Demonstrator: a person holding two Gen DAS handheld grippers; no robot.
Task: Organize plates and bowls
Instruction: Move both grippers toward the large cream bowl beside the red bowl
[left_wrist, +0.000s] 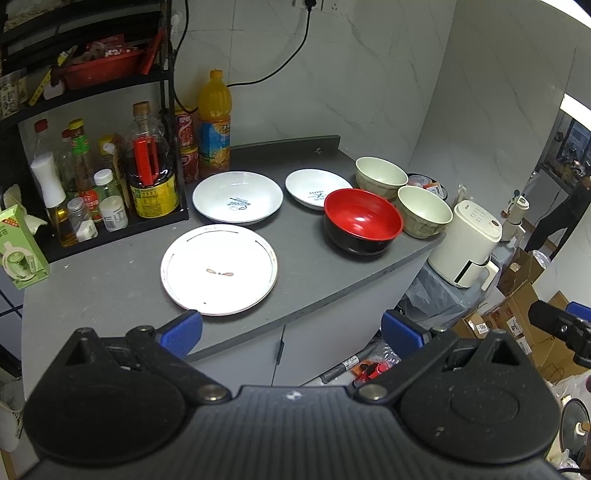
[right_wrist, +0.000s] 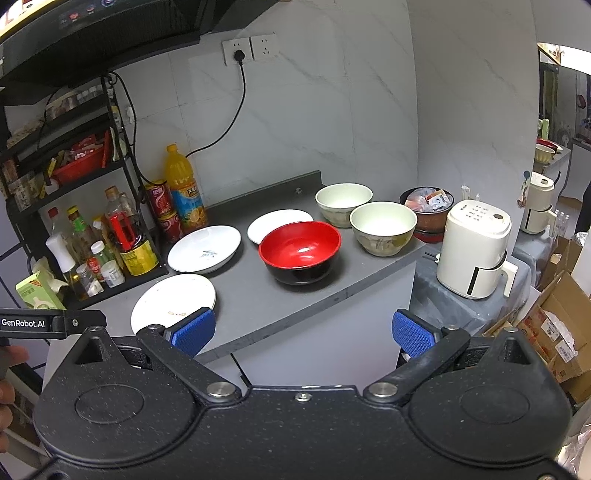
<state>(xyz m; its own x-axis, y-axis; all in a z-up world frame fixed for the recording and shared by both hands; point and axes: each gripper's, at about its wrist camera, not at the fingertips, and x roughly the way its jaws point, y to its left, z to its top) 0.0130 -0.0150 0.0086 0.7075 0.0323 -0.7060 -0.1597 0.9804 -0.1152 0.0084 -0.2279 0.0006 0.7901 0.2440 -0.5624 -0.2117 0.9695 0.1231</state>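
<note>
Ahead of splayed, empty left gripper (left_wrist: 291, 332) and right gripper (right_wrist: 303, 332): glossy red-and-black bowl (right_wrist: 300, 251); only right-wrist view shows wall sockets (right_wrist: 251, 50).

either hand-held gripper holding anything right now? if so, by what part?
Nothing is held. The left hand-held gripper and right hand-held gripper are both open and empty, short of the plates and bowls on the counter.

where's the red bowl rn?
The red bowl stands on the grey counter near its right edge, just in front of the small white plate and left of the nearer cream bowl.
</note>
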